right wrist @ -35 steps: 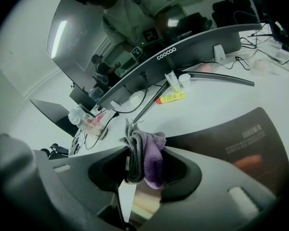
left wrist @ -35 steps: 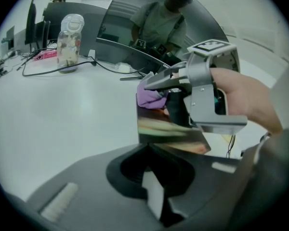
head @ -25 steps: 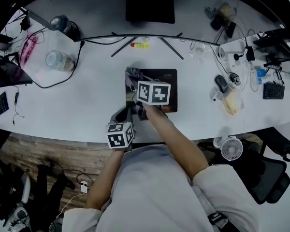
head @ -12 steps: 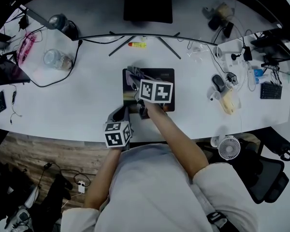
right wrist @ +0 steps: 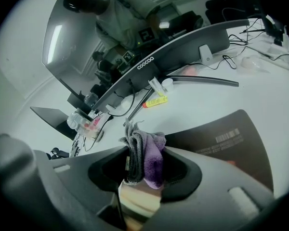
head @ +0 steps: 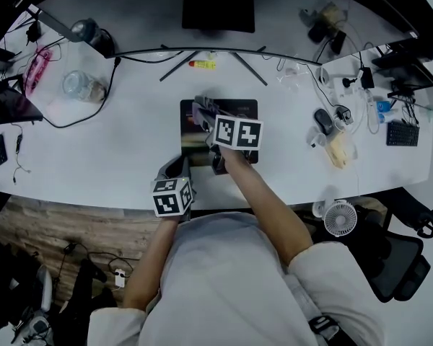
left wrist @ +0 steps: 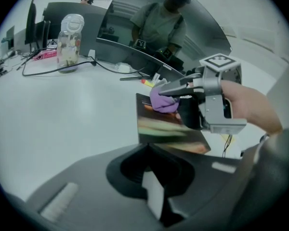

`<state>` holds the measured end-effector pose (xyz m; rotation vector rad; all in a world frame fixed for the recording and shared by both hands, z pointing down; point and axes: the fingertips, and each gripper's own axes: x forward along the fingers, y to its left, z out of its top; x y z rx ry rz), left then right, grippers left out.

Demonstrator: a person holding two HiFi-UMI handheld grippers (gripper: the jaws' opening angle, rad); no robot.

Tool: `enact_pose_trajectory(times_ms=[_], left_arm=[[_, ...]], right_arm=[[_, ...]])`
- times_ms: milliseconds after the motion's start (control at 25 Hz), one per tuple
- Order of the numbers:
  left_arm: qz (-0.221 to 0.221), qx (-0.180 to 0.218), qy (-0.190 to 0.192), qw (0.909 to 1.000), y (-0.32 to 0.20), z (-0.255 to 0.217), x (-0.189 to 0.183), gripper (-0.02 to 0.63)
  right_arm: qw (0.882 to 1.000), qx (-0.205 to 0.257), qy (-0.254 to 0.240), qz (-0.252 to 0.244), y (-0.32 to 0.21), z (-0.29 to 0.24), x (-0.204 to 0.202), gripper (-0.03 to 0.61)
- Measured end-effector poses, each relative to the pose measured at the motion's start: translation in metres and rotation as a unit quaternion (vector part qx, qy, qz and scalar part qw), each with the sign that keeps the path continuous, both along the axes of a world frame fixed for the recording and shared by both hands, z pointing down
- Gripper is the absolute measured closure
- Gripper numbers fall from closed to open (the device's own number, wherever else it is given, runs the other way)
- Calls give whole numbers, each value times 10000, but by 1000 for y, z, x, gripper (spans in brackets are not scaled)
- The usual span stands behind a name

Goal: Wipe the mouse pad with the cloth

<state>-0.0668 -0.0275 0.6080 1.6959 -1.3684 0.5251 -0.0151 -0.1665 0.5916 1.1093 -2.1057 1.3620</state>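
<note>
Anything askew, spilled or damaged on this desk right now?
Nothing stands out. The mouse pad lies flat on the desk, and the cloth is bunched in the right gripper near its far left corner.

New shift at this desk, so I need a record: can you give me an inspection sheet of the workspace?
Surface: white curved desk, crowded at both ends.
Job's things: dark mouse pad flat at the centre; purple and grey cloth over its far left part.
Clutter: glass jar at left, yellow marker beyond the pad, mouse at right.
Grippers: right gripper shut on the cloth; left gripper shut, empty, at the pad's near left corner.
Cables: black cable looping past the jar; other cables tangled at right.
Surroundings: curved monitor behind the pad, wooden floor, small fan, chair.
</note>
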Motion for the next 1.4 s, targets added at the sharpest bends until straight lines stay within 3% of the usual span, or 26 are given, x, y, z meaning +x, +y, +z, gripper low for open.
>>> enact_pose_trajectory(times_ms=[1400], left_arm=[[49, -6, 13, 10000, 1, 0, 1, 614]], right_arm=[[9999, -98, 19, 130, -2, 4, 49, 393]])
